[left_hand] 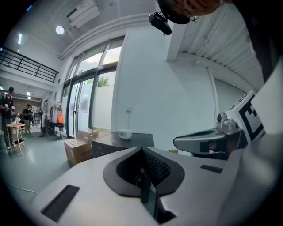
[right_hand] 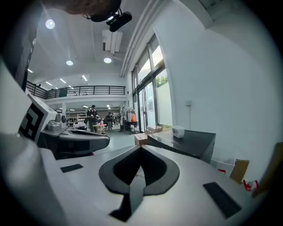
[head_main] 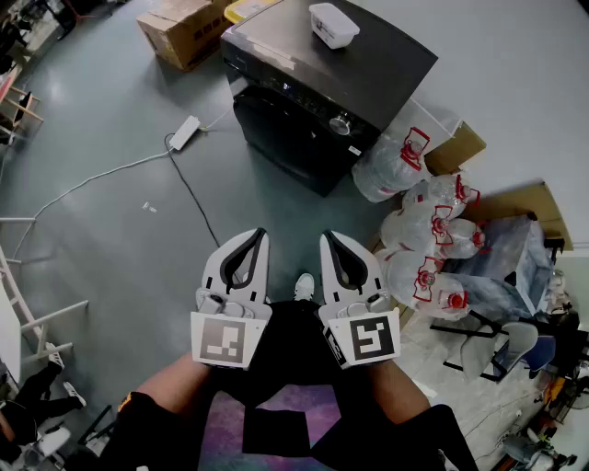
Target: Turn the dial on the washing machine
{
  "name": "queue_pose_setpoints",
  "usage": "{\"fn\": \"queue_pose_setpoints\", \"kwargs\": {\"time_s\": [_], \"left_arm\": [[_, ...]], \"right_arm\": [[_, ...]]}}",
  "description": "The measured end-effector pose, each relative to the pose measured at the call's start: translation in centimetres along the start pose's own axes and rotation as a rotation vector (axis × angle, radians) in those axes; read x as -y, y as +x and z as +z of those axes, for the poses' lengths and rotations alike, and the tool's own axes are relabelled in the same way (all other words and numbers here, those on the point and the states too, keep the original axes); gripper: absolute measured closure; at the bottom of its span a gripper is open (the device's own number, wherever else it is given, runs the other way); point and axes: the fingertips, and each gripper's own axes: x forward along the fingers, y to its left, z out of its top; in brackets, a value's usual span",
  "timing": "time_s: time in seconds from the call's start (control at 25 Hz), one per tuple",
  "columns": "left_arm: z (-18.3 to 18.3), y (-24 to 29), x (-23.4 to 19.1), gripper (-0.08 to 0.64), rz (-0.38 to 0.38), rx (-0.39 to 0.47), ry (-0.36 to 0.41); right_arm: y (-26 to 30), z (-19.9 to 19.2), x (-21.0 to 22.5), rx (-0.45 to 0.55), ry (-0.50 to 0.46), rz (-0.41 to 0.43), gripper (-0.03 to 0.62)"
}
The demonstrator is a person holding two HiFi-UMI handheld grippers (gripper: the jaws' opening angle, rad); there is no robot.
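Observation:
A black washing machine (head_main: 322, 87) stands on the grey floor ahead of me, with a round silver dial (head_main: 340, 123) at the right end of its front panel. It also shows small in the distance as the machine (left_hand: 124, 142) in the left gripper view and the machine (right_hand: 185, 140) in the right gripper view. My left gripper (head_main: 262, 234) and right gripper (head_main: 326, 237) are held side by side near my body, well short of the machine. Both are shut with nothing between the jaws.
A white box (head_main: 332, 24) sits on the machine's top. Cardboard boxes (head_main: 179, 32) stand to its left, large water bottles (head_main: 433, 239) are piled to its right. A power strip (head_main: 184, 132) and cable lie on the floor. People stand far off at the left.

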Motion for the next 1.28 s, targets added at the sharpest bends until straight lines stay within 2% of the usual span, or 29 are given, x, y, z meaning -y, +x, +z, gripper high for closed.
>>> {"fn": "queue_pose_setpoints", "kwargs": {"time_s": [0.52, 0.8, 1.28], "left_arm": [[-0.2, -0.3, -1.0, 0.546, 0.008, 0.005, -0.004], [-0.2, -0.8, -1.4, 0.546, 0.009, 0.017, -0.007], [-0.4, -2.9, -4.6, 0.546, 0.001, 0.045, -0.028]], "right_arm": [[0.8, -0.2, -0.7, -0.005, 0.007, 0.004, 0.58], [0.8, 0.2, -1.2, 0.012, 0.04, 0.02, 0.578], [1.7, 1.8, -2.9, 0.059, 0.017, -0.063, 0.578]]}}
